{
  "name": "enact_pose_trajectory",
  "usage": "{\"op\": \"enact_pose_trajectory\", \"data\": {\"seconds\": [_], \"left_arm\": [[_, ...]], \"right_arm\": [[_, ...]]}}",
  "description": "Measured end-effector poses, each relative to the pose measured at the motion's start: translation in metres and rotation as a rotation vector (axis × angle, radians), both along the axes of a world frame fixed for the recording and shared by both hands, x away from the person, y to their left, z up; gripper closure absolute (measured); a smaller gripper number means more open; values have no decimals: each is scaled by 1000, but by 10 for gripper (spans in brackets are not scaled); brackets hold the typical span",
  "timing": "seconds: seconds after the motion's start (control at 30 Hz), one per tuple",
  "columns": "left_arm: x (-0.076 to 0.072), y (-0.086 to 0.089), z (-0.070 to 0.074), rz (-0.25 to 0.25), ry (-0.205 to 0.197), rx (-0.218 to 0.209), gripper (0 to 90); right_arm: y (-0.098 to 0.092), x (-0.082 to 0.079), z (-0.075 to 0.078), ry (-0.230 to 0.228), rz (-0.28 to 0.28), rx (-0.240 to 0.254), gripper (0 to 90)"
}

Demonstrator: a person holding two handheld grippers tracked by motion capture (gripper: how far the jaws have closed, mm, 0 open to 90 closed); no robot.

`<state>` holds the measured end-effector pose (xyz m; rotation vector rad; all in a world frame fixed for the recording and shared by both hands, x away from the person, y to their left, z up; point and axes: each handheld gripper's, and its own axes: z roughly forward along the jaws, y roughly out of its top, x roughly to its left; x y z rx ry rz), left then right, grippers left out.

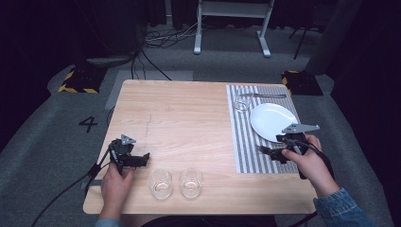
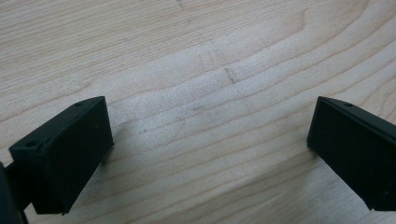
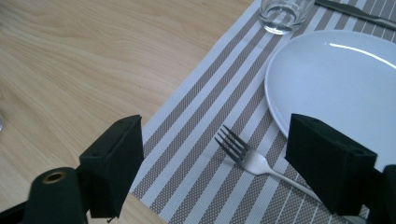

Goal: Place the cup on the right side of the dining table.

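A silver metal fork [image 3: 247,156] lies on the grey-and-white striped woven placemat [image 3: 201,121] just beside the round white plate [image 3: 341,79], likely as part of a place setting. The right gripper [image 3: 212,163] hovers over it, fingers wide apart, holding nothing. The left gripper [image 2: 205,154] rests idle above the bare pale wooden counter [image 2: 196,56], fingers likewise spread and empty.

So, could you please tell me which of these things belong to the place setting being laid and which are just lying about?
In the job:
- fork between the open jaws of the right hand-held gripper
- white plate
- striped placemat
- knife
- glass on the mat

Possibly waiting or idle:
- two glasses at the near edge
- left hand-held gripper, open over bare wood
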<state>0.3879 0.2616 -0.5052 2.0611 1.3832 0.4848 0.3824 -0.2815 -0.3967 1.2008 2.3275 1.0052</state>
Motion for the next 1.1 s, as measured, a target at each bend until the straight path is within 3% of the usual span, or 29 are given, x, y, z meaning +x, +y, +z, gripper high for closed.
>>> {"op": "enact_pose_trajectory", "data": {"seconds": [0.2,0.47,0.87,1.1], "left_arm": [[0,0,0,0,0,0,3],[0,0,0,0,0,0,3],[0,0,0,0,0,-1,3],[0,0,0,0,0,0,3]], "right_arm": [[-2,-12,-19,11,-9,7,195],[-9,-25,-43,-10,-39,31,203],[-20,-42,-81,23,-38,5,201],[-28,-51,-97,-6,-51,17,208]]}}
